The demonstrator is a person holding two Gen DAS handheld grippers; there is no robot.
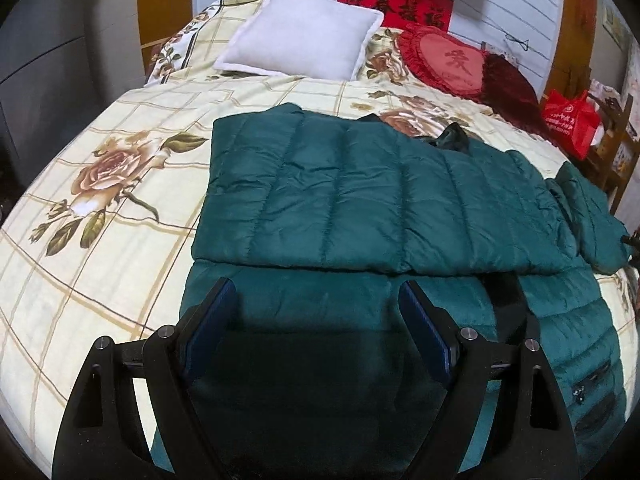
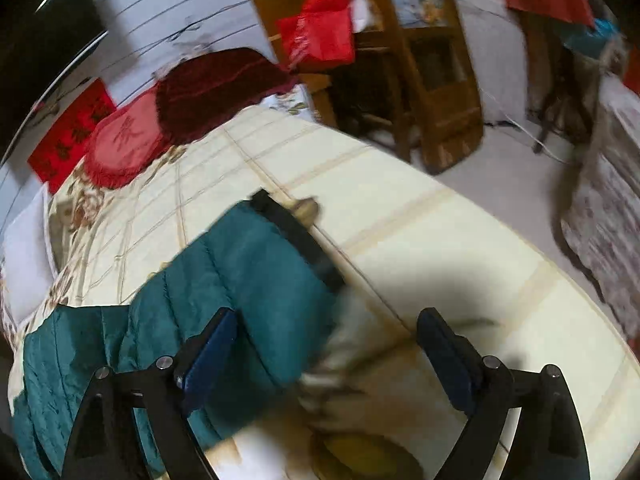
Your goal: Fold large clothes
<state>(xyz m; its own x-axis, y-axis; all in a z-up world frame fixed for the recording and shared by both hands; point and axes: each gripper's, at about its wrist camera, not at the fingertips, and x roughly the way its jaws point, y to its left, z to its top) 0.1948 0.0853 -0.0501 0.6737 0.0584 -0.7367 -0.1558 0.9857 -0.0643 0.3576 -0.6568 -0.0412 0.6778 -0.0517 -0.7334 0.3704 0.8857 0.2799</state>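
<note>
- My left gripper (image 1: 316, 300): jaws apart, nothing clamped, hovering over the near edge of the teal puffer jacket (image 1: 360, 200).
- Jacket lies on the floral bedspread (image 1: 100, 220), one half folded over the other, sleeve (image 1: 592, 220) trailing off to the right.
- My right gripper (image 2: 326, 328): jaws apart, empty, above the sleeve's black cuff (image 2: 300, 240); view blurred.
- White pillow (image 1: 300, 44) and red heart cushion (image 1: 448, 62) at the head of the bed.
- Red bag (image 1: 570, 120) on a wooden chair (image 2: 432, 80) beside the bed.
</note>
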